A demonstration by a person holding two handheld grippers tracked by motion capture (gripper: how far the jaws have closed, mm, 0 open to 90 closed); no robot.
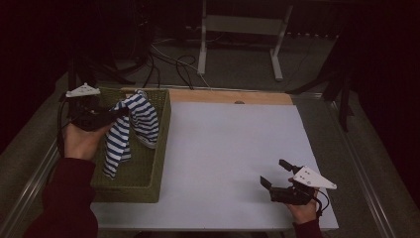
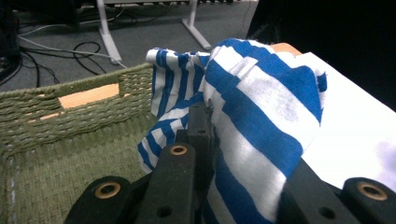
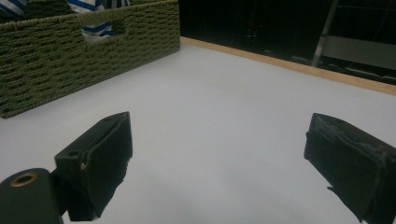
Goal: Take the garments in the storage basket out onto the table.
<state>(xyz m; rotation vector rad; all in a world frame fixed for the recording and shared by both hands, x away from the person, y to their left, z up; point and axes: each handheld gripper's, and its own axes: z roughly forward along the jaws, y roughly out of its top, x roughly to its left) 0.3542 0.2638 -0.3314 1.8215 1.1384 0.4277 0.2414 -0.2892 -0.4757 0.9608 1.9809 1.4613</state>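
Observation:
A blue-and-white striped cloth [image 1: 134, 124] hangs over the green woven basket [image 1: 161, 144] at the table's left. My left gripper [image 1: 119, 114] is shut on its upper part and holds it above the basket, with the lower end trailing inside. In the left gripper view the cloth [image 2: 261, 107] is bunched between the jaws of the left gripper [image 2: 233, 140], and the basket [image 2: 70, 121] wall lies behind it. My right gripper [image 1: 274, 172] rests open near the table's front right, with nothing between its jaws. The right gripper [image 3: 219, 149] faces the basket [image 3: 70, 46] across bare white surface.
A white sheet [image 1: 228, 148] covers the table, with a wooden strip [image 1: 228, 96] along its far edge. Metal rails run down both sides. Beyond the table, cables [image 1: 173, 64] and a desk frame [image 1: 240, 29] stand on the floor.

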